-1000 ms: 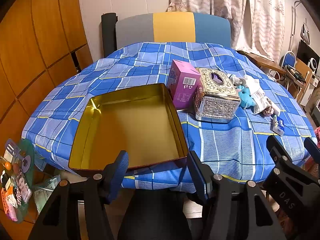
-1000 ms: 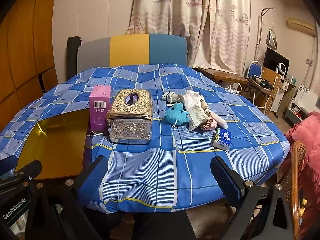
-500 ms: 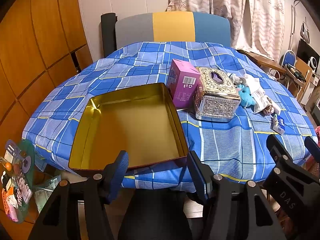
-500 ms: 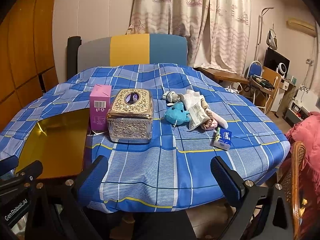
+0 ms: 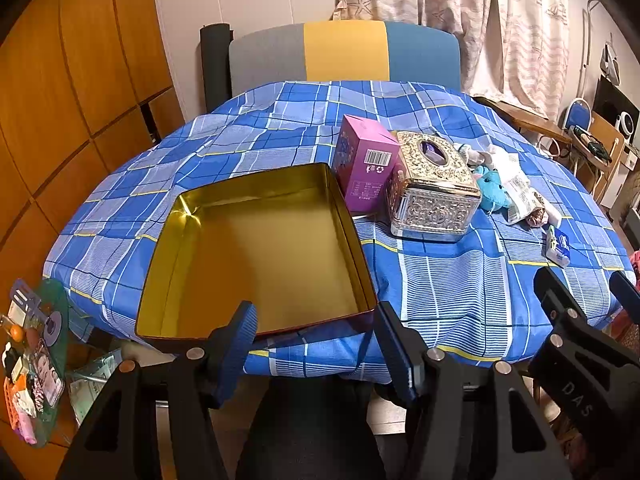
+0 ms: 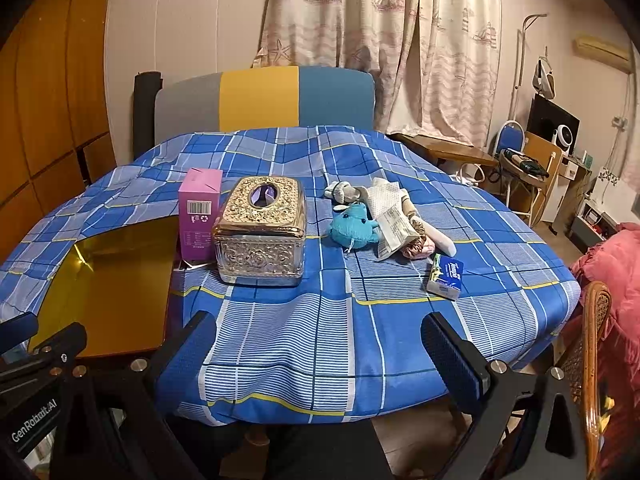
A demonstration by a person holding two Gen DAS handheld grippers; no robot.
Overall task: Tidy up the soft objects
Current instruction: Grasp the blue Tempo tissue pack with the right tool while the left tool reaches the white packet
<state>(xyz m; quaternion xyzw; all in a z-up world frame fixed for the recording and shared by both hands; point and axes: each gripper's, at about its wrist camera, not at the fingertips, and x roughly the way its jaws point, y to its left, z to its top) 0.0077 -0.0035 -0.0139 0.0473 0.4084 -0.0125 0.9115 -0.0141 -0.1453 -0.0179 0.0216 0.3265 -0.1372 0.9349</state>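
While both grippers hang off the table's near edge, left gripper (image 5: pixel 316 344) and right gripper (image 6: pixel 320 356) stand wide, nothing between the jaws. Gold tin (image 5: pixel 256 252) sits open, near left. Blue plush toy (image 6: pixel 354 226) lies among the soft pile right of the ornate tissue box (image 6: pixel 260 232); tissue pack (image 6: pixel 446 276) nearer the edge.

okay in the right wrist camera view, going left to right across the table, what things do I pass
gold tin → pink box → ornate tissue box → blue plush toy → small tissue pack
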